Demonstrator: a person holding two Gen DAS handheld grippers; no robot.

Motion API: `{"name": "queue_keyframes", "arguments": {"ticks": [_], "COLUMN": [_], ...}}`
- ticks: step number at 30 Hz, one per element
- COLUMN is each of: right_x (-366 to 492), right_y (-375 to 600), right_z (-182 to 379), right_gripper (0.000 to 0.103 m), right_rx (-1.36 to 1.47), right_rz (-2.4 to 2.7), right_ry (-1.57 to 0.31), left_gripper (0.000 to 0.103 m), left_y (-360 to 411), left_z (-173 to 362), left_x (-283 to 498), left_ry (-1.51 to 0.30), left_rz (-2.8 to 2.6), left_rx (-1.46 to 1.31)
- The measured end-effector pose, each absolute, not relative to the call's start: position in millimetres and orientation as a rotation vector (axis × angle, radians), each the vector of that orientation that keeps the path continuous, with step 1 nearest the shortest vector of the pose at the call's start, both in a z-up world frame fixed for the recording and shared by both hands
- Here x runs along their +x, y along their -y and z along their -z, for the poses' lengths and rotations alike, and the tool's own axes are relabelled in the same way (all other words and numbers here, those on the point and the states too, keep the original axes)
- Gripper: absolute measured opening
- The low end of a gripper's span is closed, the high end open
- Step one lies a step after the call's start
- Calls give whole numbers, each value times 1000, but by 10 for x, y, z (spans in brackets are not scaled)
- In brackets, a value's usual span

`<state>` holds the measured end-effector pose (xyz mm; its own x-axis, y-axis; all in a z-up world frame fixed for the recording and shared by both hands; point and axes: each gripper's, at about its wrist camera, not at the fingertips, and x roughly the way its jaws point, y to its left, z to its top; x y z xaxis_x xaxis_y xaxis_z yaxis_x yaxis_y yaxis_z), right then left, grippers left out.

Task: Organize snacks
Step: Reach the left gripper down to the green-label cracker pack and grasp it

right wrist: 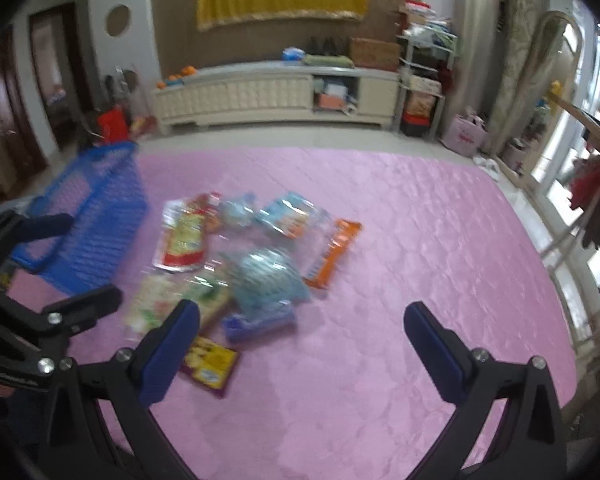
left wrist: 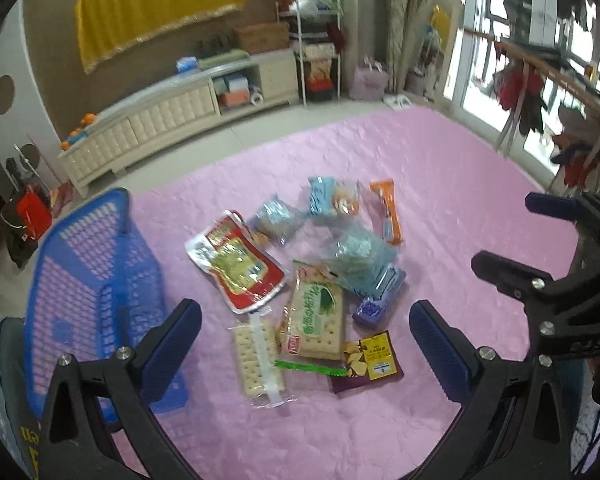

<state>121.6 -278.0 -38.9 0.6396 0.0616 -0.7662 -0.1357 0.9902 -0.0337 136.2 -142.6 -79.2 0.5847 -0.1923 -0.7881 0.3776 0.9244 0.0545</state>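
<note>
Both my grippers, left (left wrist: pixel 305 332) and right (right wrist: pixel 302 336), gape wide, empty. Crackers (left wrist: pixel 317 321) between left jaws look brittle, so I'd pinch the wrapper edge.

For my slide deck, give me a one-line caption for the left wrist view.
Open left gripper hovers over a pile of snack packets on a pink quilt, blue basket alongside.

Printed characters appear on the green cracker packet (left wrist: pixel 315 316), the red pouch (left wrist: pixel 236 260) and the yellow-and-purple packet (left wrist: pixel 370 358) in the near pile; none resolves into legible words; the right wrist view is too blurred to read.
</note>
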Motion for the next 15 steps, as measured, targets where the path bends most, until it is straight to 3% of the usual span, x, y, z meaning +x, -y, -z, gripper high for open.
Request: {"name": "queue_keyframes", "arguments": {"ticks": [5,15], "right_x": [1374,1544], "right_y": [2930,2892], "right_z": [762,1193], "right_gripper": [96,96], "right_rx": [-31,13], "right_rz": [-99,-123], "right_ry": [-944,-1047], "left_gripper": [103,98], "left_y": [1587,1706], "left_z": [1102,1726], "left_x": [1545,1862], "left_ry": [-947,-1103], "left_rz": [374,395], "left_rx": [270,360]}}
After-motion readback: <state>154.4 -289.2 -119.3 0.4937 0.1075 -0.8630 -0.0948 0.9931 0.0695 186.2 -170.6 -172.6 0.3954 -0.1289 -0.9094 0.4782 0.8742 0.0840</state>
